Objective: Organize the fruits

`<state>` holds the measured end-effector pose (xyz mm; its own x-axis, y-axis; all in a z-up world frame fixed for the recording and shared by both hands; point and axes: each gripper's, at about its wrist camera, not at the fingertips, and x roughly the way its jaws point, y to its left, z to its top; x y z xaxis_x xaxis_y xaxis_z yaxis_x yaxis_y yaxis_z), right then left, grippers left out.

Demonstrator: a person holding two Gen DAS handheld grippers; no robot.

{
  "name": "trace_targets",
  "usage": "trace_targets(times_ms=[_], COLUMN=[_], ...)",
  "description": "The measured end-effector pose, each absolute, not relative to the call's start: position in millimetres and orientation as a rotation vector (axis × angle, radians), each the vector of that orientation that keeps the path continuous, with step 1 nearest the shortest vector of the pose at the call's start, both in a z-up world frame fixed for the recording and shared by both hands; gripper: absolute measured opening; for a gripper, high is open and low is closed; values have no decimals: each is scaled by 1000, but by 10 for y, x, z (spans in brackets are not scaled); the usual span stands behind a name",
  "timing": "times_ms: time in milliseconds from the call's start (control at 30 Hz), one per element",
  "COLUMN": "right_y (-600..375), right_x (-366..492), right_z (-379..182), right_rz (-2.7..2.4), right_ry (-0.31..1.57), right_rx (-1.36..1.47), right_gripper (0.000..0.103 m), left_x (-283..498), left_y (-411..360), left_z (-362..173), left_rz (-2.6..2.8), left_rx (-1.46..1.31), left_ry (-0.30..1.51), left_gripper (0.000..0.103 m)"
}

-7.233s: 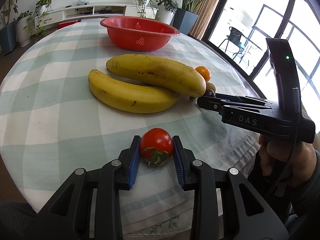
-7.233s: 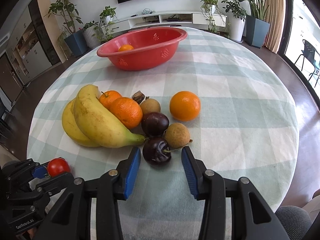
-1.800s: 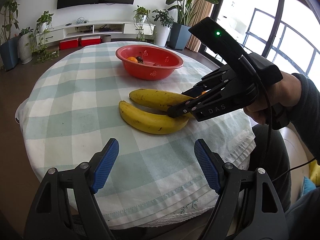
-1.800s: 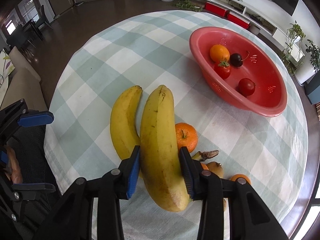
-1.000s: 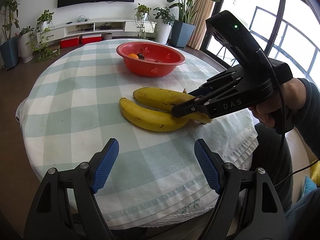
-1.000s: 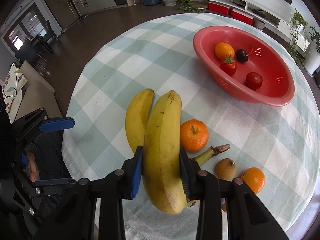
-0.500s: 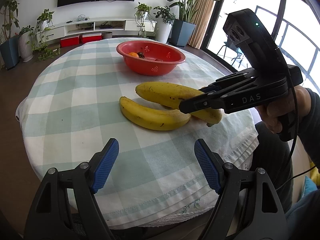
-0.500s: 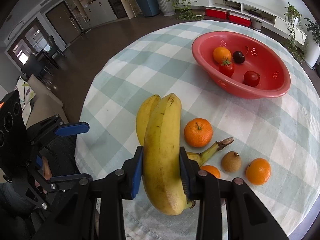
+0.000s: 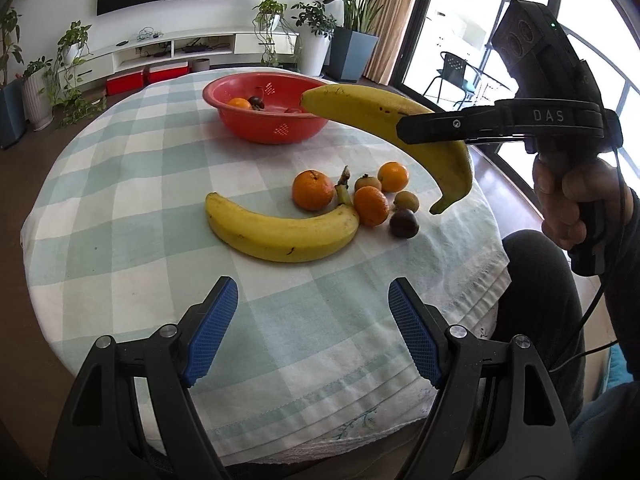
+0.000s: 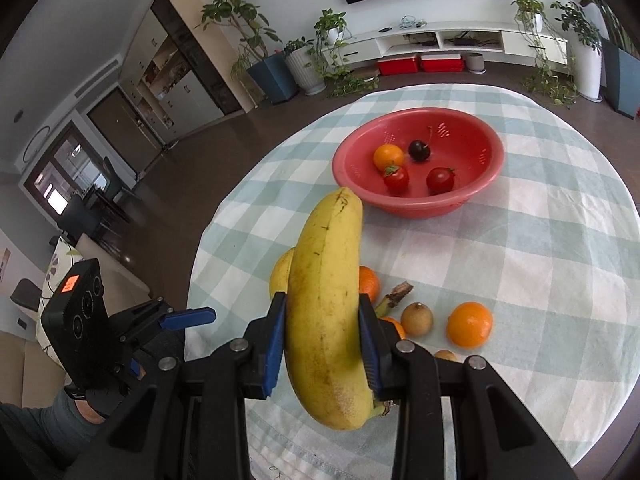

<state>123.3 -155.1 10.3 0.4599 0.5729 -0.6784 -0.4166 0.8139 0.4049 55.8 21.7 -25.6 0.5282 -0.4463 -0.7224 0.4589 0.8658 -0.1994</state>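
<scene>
- Pinched between the blue pads of the right gripper [image 10: 322, 346]: a large yellow banana [image 10: 326, 312], gripped across its middle and carried clear of the round table's pale green checked cloth [image 9: 140, 200], tip aimed at the red plastic colander bowl [image 10: 476, 196] — apparently for a drop into it.
- Spread wide and empty above the table's near edge: the left gripper [image 9: 310, 330], seemingly kept back out of the carrying path.
- Inside the bowl, near the far edge: one small orange [image 10: 388, 157], one dark cherry with stem [image 10: 419, 150], two red tomatoes [image 10: 418, 179].
- Left on the cloth toward the middle and right edge: a second yellow banana [image 9: 280, 232], three oranges, small brown fruits and a dark plum [image 9: 404, 223], clustered and partly touching; sorting judged roughly half done.
</scene>
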Motion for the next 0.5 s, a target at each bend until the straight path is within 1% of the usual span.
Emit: trace_targets(times_ms=[133, 233, 333, 500], right_y=[-1741, -1854, -1958, -2131], right_x=[1147, 1076, 1018, 973], right_z=[100, 100, 103, 72], right_rz=[572, 563, 556, 547], right_ry=[874, 854, 839, 822], right_rx=[229, 258, 274, 308], right_gripper=[36, 36, 36, 36], left_x=[572, 648, 747, 958], left_y=[-222, -583, -850, -966], left_z=[-215, -280, -359, -418], left_rz=[-611, -662, -684, -658], left_rx=[53, 79, 95, 53], left_ry=[839, 856, 879, 915], left_gripper=[77, 75, 66, 57])
